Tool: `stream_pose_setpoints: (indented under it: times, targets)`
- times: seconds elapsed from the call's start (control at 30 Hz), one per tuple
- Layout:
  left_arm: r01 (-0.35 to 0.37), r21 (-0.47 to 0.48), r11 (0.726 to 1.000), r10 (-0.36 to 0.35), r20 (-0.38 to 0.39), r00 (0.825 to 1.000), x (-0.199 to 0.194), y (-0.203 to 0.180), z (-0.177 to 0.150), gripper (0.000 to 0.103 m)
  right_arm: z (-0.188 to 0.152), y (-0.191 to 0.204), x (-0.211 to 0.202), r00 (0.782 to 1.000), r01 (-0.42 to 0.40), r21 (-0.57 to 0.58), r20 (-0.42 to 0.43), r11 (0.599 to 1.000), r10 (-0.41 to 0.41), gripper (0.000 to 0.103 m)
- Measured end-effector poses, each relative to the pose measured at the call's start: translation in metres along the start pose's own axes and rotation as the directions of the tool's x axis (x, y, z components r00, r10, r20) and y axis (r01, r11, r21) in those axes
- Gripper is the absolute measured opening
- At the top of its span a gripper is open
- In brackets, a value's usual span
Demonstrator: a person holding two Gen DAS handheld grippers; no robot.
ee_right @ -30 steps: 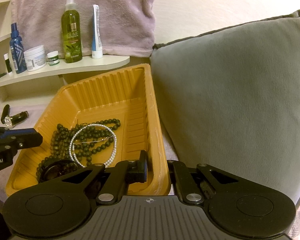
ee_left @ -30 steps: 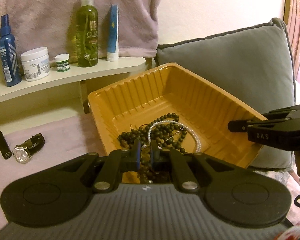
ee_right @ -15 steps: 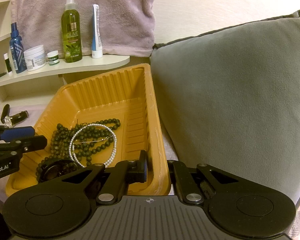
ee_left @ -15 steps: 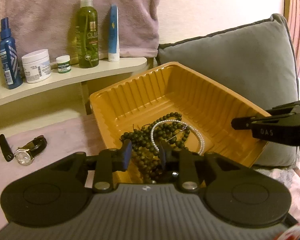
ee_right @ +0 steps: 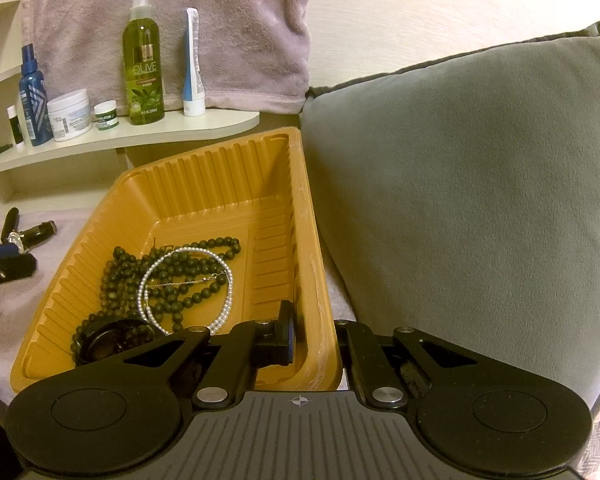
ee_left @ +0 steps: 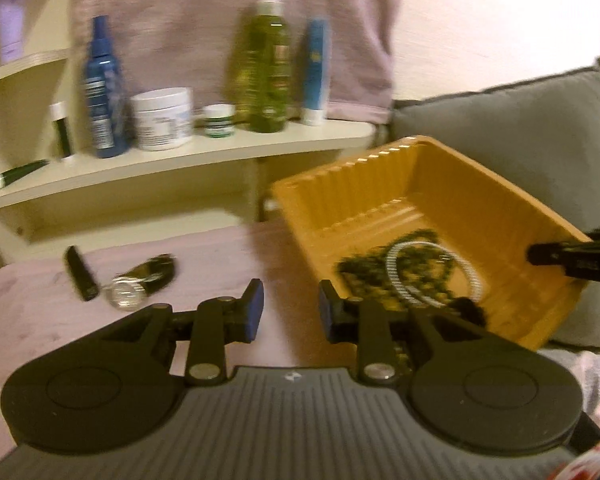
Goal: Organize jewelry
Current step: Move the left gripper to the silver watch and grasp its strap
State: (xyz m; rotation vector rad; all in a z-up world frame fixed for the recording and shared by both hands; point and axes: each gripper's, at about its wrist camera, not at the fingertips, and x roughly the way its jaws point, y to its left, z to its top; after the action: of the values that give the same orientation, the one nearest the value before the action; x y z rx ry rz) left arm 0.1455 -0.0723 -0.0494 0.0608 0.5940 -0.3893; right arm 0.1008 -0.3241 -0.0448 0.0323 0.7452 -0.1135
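left gripper [ee_left: 290,312], lower centre of frame: jaws parted, empty. right gripper [ee_right: 314,330] clamped on near wall of orange tray [ee_right: 204,168]. bead necklaces [ee_right: 172,276] inside tray. wristwatch [ee_left: 130,290] at left on cloth.

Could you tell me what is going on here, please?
A person with a gripper in each hand is sorting jewelry. The right gripper is clamped on the near wall of the orange tray, holding it. Dark beads and a pearl strand lie in the tray. The left gripper is open and empty, outside the tray over the pink cloth. A watch lies on that cloth, not yet in the tray.
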Motion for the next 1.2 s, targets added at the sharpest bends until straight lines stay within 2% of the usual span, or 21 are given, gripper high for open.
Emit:
stream_pose_setpoints:
  times: [0.23,0.37,0.47,0.67,0.9,1.2]
  targets:
    - [-0.134,-0.046,0.99,0.134,-0.003,0.991,0.002,0.045,-0.004,0.028,0.0,0.0,0.001,1.0,0.001,-0.002,0.0,1.0,-0.001,0.007]
    - [-0.197,-0.087,0.977,0.196,-0.014,0.98,0.007,0.069,-0.006,0.04,-0.001,0.0,0.001,1.0,0.002,-0.003,0.0,1.0,-0.002,0.007]
    - [-0.233,-0.128,0.964,0.232,-0.027,0.972,0.016,0.084,-0.008,0.045,-0.001,0.0,0.001,1.0,0.002,-0.004,-0.001,1.0,-0.002,0.007]
    - [-0.26,-0.189,0.947,0.253,-0.059,0.966,0.038,0.1,-0.011,0.047,-0.002,-0.001,0.002,1.0,0.004,-0.01,-0.004,1.0,-0.004,0.007]
    - [-0.282,-0.216,0.935,0.272,-0.074,0.959,0.058,0.102,-0.012,0.057,-0.001,-0.001,0.004,1.0,0.005,-0.013,-0.009,1.0,-0.005,0.007]
    - [-0.283,-0.254,0.925,0.275,-0.069,0.959,0.073,0.103,-0.013,0.056,-0.001,-0.001,0.006,1.0,0.008,-0.014,-0.016,1.0,-0.009,0.007]
